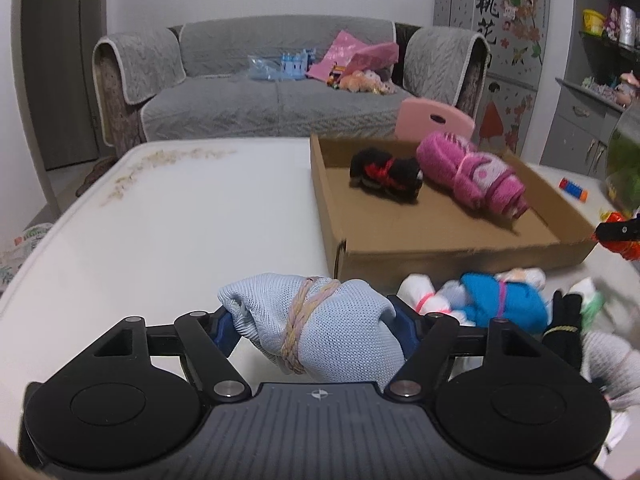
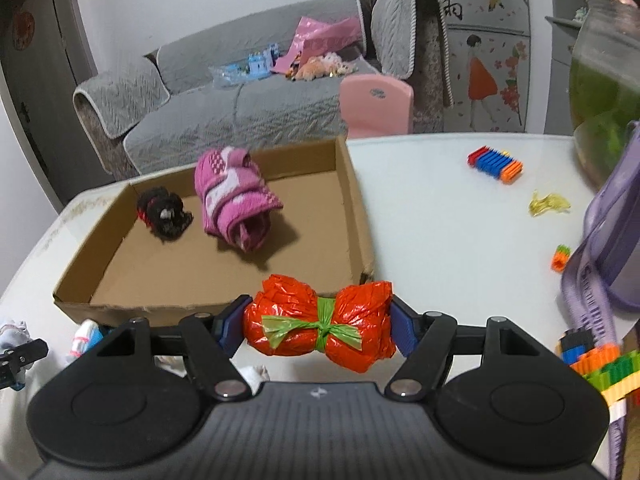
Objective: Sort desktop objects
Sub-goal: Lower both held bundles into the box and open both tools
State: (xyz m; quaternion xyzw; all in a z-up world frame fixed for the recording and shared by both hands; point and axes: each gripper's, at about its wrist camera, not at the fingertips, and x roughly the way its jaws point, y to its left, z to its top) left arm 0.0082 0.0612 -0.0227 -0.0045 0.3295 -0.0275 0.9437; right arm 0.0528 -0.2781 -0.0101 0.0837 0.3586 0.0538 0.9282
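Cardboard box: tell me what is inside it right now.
The cardboard box holds two bundles: a black roll tied with red and a bigger pink rolled towel, side by side near the back wall. The rest of the floor looks bare, though the front wall hides its nearest strip.

White table (image 2: 440, 208) bears a cardboard tray (image 2: 356, 200), toy bricks (image 2: 496, 164), perhaps sock bundles (image 1: 500, 300).
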